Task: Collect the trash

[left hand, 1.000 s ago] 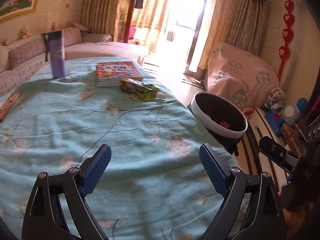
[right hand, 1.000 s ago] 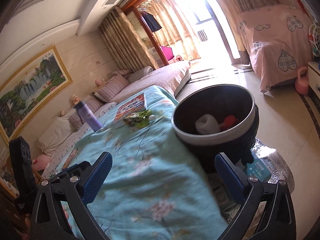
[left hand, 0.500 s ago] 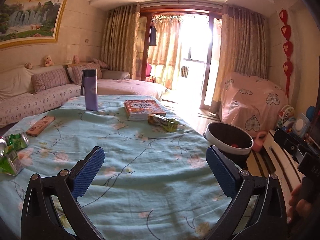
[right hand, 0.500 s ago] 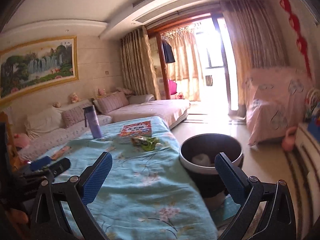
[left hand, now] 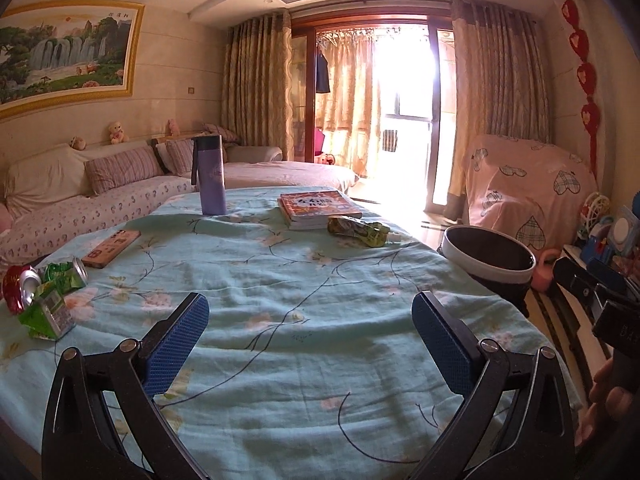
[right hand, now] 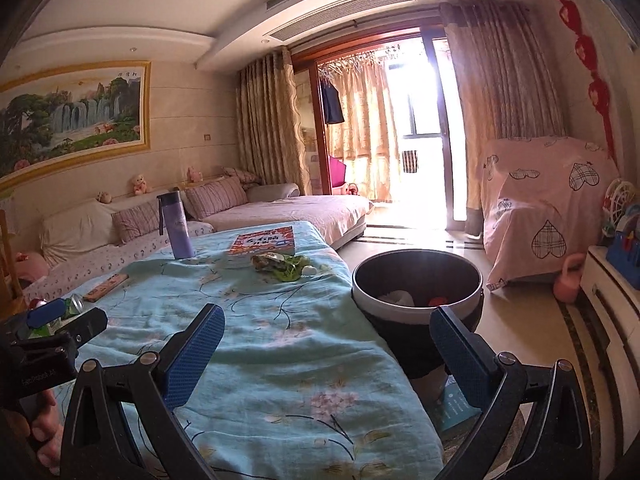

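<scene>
While both grippers are hovering low over the worktop (left hand: 320, 288) with its pale blue flowered cloth, nothing is sitting between either pair of jaws. The left gripper (left hand: 311, 336) has just been opening and is now standing at its widest, its blue pads framing bare cloth only. The right gripper (right hand: 326, 350) is likewise gaping wide and empty, with one pad over the cloth and the other over the floor side.

In the left wrist view, the trash is lying in two groups. At about ten o'clock from the left gripper, near the worktop's edge, a crushed red can (left hand: 18, 286), a green can (left hand: 66, 274) and a green carton (left hand: 46, 316) are huddling together (touching or nearly so). At about one o'clock, farther off, a green snack wrapper (left hand: 358, 231) is resting just in front of a book (left hand: 318, 209). A purple bottle (left hand: 211, 180) is standing upright at eleven o'clock, and a flat pinkish remote-like item (left hand: 112, 248) is lying between it and the cans.

The bin (right hand: 418, 294), dark with a white rim, is standing on the floor just beside the worktop, at about one o'clock from the right gripper; something white and something red are lying inside it.
</scene>
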`<action>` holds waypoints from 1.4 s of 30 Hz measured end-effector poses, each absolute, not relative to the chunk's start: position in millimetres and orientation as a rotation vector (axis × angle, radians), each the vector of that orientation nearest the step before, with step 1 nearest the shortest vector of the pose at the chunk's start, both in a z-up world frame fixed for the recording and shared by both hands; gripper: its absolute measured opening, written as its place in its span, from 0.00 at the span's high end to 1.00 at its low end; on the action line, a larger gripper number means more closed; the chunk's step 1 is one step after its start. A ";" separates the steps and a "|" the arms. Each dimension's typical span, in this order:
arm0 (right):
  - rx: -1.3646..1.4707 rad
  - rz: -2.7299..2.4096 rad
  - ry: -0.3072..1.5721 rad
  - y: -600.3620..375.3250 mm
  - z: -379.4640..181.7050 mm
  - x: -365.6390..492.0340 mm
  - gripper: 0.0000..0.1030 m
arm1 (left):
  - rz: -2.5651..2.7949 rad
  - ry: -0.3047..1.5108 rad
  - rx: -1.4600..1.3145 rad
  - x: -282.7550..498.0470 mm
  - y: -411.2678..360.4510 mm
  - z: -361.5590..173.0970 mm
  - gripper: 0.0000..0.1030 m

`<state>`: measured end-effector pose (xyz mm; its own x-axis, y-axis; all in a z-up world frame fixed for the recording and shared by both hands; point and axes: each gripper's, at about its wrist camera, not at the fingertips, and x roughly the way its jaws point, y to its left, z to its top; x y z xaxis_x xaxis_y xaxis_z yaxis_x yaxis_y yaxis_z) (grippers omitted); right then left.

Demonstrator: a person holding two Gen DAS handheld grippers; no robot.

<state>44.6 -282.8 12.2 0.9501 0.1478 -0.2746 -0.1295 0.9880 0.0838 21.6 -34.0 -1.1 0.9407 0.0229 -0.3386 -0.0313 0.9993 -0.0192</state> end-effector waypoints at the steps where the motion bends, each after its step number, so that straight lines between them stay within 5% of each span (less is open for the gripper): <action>1: 0.062 0.142 0.285 -281.7 11.4 43.0 0.00 | 0.029 0.342 -0.014 20.8 -35.1 -1.5 0.00; 42: 0.082 0.190 0.324 -279.5 1.3 44.8 0.00 | 0.055 0.344 0.018 18.0 -41.0 -8.5 0.00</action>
<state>44.8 -279.5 1.3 0.9303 0.1985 -0.3085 -0.1723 0.9788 0.1103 18.0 -41.0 -8.5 0.9399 0.0573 -0.3365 -0.0510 0.9983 0.0274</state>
